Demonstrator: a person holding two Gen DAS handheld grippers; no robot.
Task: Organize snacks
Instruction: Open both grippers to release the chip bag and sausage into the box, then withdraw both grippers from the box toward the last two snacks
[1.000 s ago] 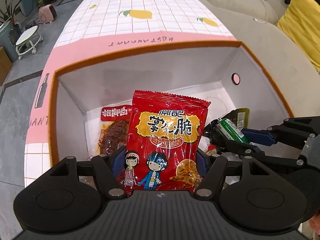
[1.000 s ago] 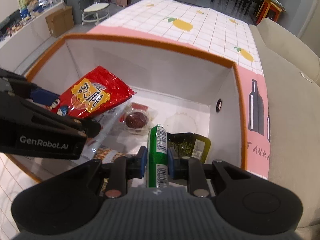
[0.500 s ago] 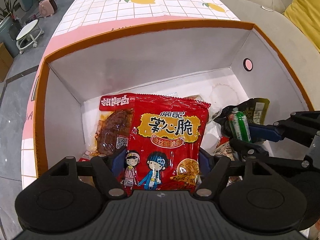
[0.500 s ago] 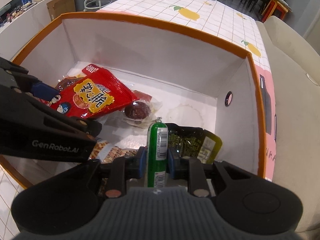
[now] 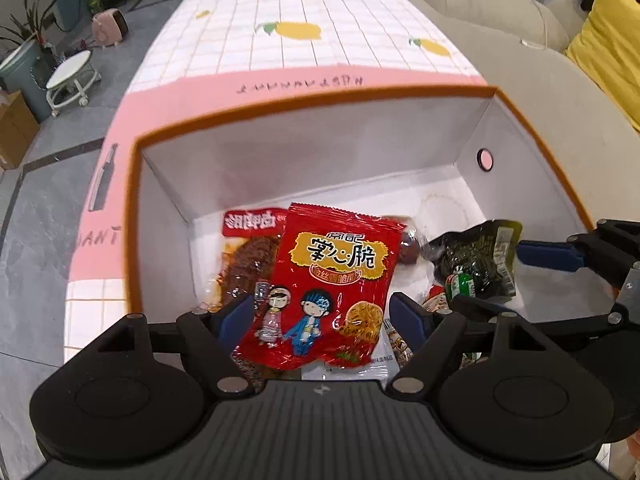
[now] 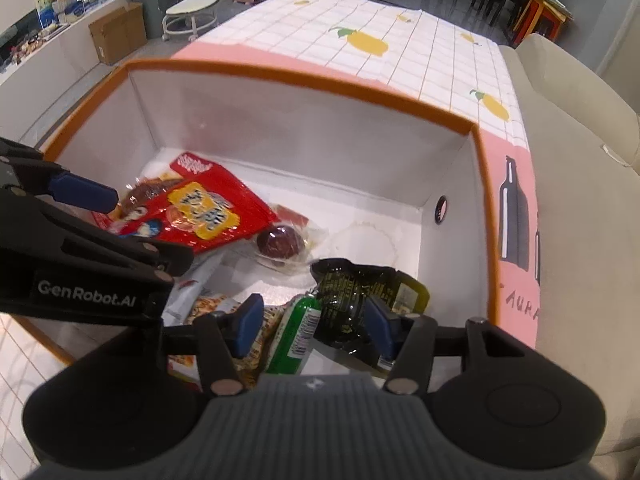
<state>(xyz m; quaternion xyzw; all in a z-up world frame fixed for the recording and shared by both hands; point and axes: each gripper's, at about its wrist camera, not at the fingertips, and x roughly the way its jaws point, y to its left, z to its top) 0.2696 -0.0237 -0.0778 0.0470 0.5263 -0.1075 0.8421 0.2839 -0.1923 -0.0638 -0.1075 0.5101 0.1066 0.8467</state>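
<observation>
Both claws have let go since a moment ago: left claw [image 5: 323,314] gapes around the red packet [image 5: 328,284], right claw [image 6: 312,326] spread over the green tube [image 6: 296,334], all inside the box [image 6: 304,80] on the tabletop [image 5: 320,28], dark pouch [image 6: 360,292] just right.

Both jaws opened, red packet [image 5: 334,284] (green tube [image 6: 296,334] too) released

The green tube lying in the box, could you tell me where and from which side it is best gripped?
Grip the green tube across its narrow middle, coming from above. It lies tilted on other packets, its long sides free; the dark green packet crowds its far end, so I would avoid that end.
</observation>
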